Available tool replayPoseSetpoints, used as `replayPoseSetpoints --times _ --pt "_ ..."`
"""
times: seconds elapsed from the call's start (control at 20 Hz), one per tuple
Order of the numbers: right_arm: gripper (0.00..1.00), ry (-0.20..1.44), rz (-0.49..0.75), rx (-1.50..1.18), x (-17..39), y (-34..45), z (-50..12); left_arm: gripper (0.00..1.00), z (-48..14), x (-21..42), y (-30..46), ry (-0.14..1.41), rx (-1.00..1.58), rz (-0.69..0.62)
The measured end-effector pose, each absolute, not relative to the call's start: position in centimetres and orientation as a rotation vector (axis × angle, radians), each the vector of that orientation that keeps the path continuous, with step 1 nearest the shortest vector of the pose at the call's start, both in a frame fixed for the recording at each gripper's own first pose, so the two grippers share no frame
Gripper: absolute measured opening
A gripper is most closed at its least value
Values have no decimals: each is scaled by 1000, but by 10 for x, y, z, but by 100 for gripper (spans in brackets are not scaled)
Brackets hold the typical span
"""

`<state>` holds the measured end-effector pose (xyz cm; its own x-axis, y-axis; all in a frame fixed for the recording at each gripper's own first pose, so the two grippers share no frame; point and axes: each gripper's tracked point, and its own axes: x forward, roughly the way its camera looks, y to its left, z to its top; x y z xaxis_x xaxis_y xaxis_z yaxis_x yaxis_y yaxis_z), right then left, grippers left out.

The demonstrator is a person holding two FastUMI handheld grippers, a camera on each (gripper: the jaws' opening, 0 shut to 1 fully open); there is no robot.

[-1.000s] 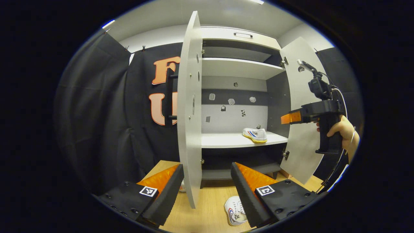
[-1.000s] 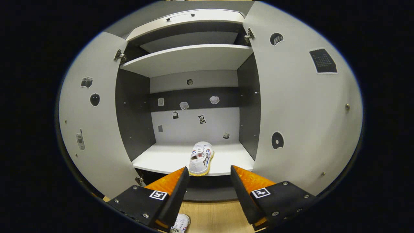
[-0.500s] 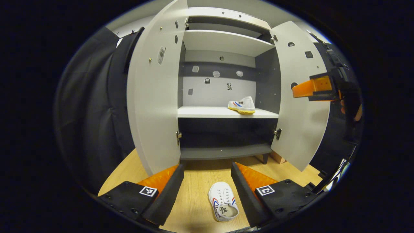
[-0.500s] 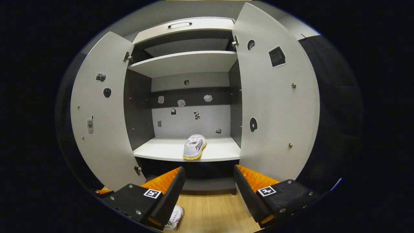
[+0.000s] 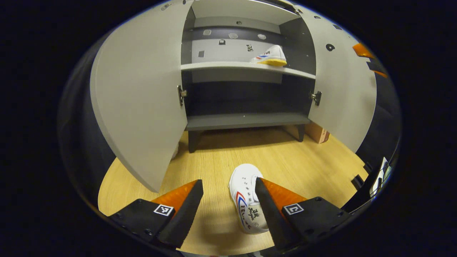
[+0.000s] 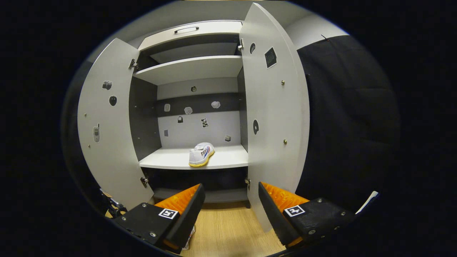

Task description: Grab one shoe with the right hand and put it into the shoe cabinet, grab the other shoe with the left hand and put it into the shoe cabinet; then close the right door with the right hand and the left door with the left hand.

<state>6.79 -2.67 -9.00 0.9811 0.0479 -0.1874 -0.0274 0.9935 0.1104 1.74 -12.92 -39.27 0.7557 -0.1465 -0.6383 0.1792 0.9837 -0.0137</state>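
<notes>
A white shoe with red and blue stripes point(image 5: 247, 201) lies on the wooden floor point(image 5: 278, 160). My left gripper point(image 5: 228, 200) hangs open just above it, its right finger over the shoe's side. The other white shoe point(image 6: 201, 154) rests on the cabinet's middle shelf point(image 6: 171, 162), also seen in the left gripper view as a shoe point(image 5: 269, 56) at the shelf's right end. Both doors stand wide: the left door point(image 5: 139, 92) and the right door point(image 6: 273, 117). My right gripper point(image 6: 230, 201) is open and holds nothing, back from the cabinet and facing the right door's edge.
A lower dark shelf point(image 5: 246, 120) sits just above the floor on short legs. A small cardboard box point(image 5: 317, 132) stands by the cabinet's right leg. Black cloth point(image 6: 346, 117) hangs to the right of the cabinet. The other gripper's tip point(image 5: 364, 51) shows past the right door.
My left gripper has dropped and tilted down towards the shoe on the floor, which now lies close under its fingers. My right gripper has drawn back and swung right, away from the shelf.
</notes>
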Motion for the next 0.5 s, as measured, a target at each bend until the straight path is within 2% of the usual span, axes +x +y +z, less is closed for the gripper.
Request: replayPoseSetpoints --times 0.5 --pt "93 252 22 100 62 -36 -116 97 -478 10 -138 908 30 -199"
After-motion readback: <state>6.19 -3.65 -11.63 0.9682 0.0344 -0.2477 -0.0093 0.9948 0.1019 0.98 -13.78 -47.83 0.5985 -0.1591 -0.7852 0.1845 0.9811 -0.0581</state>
